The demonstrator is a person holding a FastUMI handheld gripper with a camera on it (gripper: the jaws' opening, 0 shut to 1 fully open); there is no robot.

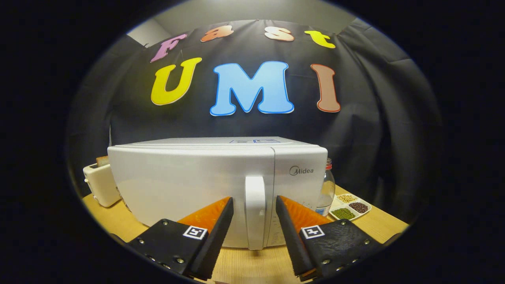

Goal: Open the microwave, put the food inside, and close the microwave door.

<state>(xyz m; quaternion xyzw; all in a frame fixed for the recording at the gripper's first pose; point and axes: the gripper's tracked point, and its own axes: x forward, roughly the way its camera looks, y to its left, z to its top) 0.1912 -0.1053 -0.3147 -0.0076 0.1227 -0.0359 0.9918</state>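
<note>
Microwave (189, 185) door not yet opened, tongs (254, 205) spread wide and straddling its handle (255, 209) without touching, so nothing's done yet: open, load food, close all remain, with no food item identifiable.

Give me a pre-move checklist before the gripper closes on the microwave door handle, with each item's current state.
1. Microwave door shut, ready to be pulled: ok.
2. Gripper open wide enough for the handle: ok, its fingers are spread.
3. Door handle lined up between the fingers: ok, it stands upright in the gap.
4. Fingers already pressing on the handle: not ok, both stand apart from it.
5. Room for the door to swing toward the toaster side: cannot tell.
6. Food to go inside located: cannot tell; a tray of beans and a bottle stand beside the microwave.
</note>
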